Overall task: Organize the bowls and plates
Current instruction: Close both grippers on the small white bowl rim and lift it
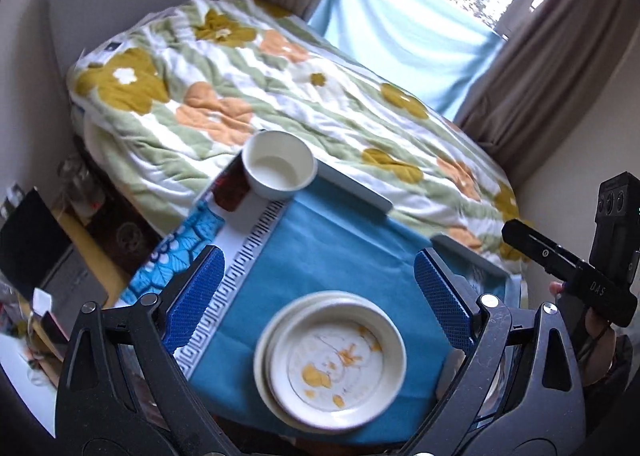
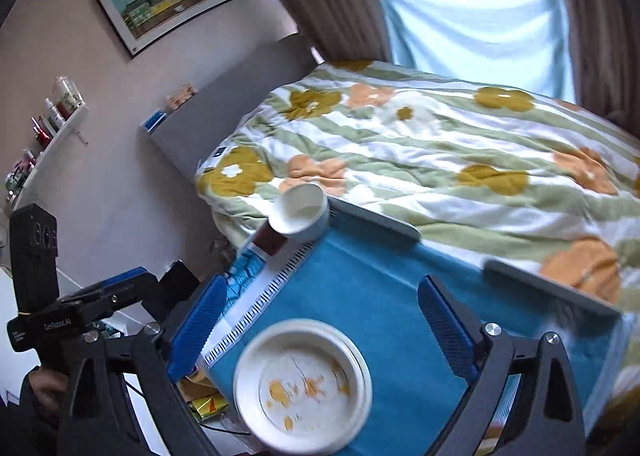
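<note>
Both hand-held grippers, left [image 1: 316,296] and right [image 2: 324,320], spread wide and empty over the blue-clothed bench [image 1: 340,232]; stacked soiled plates [image 1: 332,360] directly below both, white bowl [image 1: 279,164] well ahead at far-left corner, likely nearer the left one.

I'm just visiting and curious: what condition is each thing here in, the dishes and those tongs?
Top plate: dirty with orange smears, stacked on another plate.
Bowl: upright, nearly empty, at the tray's far corner.
Left tongs: open, holding nothing.
Right tongs: open, holding nothing.
Curtains: drawn aside.
</note>
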